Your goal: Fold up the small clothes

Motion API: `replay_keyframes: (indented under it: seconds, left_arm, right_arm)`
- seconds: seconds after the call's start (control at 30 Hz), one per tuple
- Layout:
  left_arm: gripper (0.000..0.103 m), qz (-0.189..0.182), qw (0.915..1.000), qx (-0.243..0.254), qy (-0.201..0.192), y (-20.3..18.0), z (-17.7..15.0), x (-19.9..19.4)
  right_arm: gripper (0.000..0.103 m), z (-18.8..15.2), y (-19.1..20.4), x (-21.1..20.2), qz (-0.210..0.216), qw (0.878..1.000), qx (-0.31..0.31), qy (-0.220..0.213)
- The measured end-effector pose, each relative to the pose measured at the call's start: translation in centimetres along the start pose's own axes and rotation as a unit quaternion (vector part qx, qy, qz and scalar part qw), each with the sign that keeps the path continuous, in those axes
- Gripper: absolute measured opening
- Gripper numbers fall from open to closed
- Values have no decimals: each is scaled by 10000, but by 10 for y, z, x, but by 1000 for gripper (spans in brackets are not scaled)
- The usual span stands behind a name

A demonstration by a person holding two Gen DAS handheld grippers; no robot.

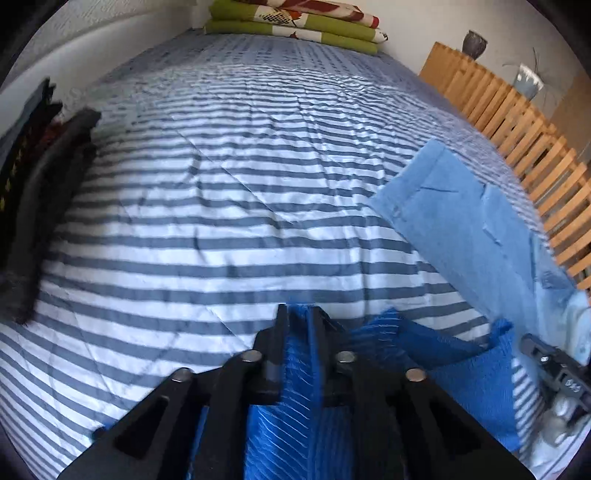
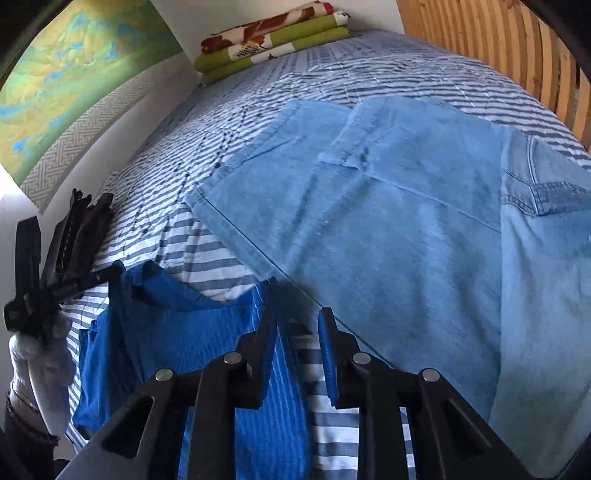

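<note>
The step in hand looks like carrying a fold of the blue ribbed garment (image 1: 469, 373) across the striped bed (image 1: 229, 206).

In the left wrist view, the left gripper (image 1: 298, 314) sits at the bottom centre, its fingers nearly together with blue ribbed cloth pinched between them.

In the right wrist view, the right gripper (image 2: 297, 317) has its fingers a little apart. The garment's edge lies against the left finger, with striped sheet showing in the gap, so I cannot tell whether it truly has hold.

To do this well, I judge both corners should travel level and taut, and the right grip should be secured before laying the edge down square.

Counted:
- one blue ribbed garment, at the bottom of both views
- one pale denim piece (image 2: 388, 206) spread at the right
- one dark pile (image 1: 40, 177) at the left edge
- one folded green floral blanket (image 1: 295, 22) at the top
</note>
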State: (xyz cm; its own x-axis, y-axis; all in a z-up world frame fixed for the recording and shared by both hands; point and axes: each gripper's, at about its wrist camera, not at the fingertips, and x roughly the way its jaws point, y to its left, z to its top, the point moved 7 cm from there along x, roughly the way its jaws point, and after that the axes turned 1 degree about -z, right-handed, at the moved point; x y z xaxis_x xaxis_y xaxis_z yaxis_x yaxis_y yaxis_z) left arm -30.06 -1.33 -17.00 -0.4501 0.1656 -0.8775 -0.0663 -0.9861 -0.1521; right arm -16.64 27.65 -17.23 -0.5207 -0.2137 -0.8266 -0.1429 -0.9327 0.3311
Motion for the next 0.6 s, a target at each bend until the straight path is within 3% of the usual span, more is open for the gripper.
replay_keyframes:
  seconds: [0.03,0.1,0.23,0.3,0.4,0.6]
  left_arm:
    - [31,158,9999,59,0,3,-1,-4]
    - [45,128,9999,9,3,10,-4,-18]
    - [50,33,9998,72,-175,41,-30,-80]
    - [58,13,9998,52,-183,60,-58,-111]
    - [58,-39,9998,-180,-22,90,-121,-150]
    - [58,14,9994,-128,337,107,-226,-174]
  right_arm:
    - [21,-1,-1,-1,13,10000,1,24]
    - [21,-5,-2,-7,34,10000,-75,44]
    - [22,-27,-5,-27,193,9994,-261,111]
    - [22,-48,-9,-39,280,9991,-263,192]
    - [23,-79,-12,-53,540,9979,-177,301]
    - [24,-130,-13,-69,744,9962,-37,440]
